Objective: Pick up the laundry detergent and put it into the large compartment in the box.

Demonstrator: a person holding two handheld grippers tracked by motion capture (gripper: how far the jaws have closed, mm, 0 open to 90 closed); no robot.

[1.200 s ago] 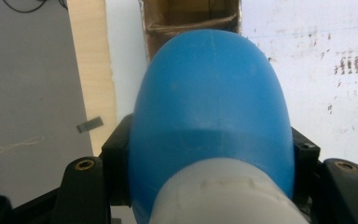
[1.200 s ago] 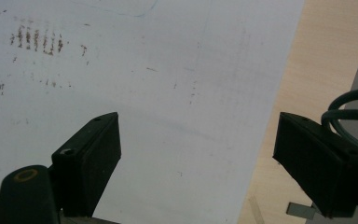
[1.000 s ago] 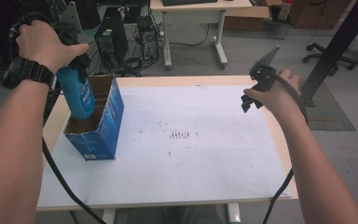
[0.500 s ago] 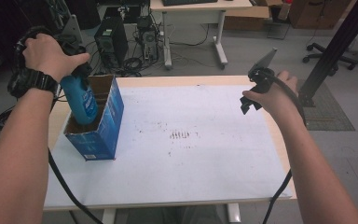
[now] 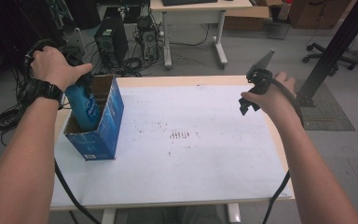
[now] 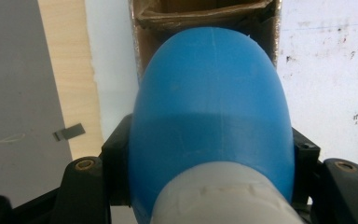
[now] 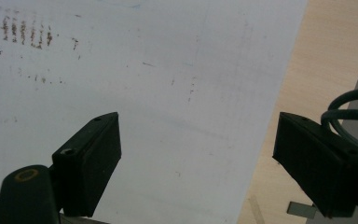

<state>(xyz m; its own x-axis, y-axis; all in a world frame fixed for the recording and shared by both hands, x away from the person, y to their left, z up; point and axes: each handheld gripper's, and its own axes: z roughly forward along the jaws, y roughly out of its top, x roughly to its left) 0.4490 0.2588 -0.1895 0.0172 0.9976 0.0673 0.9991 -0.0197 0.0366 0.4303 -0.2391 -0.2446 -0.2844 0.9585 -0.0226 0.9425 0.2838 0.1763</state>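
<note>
Left gripper (image 6: 209,186) clamps the blue bottle (image 5: 85,106), partly inside the box (image 5: 103,126) at 9 o'clock on the surface (image 5: 191,163). Lower it vertically, clear of box walls. Right gripper (image 7: 196,163) fingers spread wide, empty.

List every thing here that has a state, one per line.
Bottle: upright, partly down in the box, gripped.
Box: open at the top, standing on the table.
Left tool: shut on the bottle.
Right tool: open, holding nothing, above the table.
</note>
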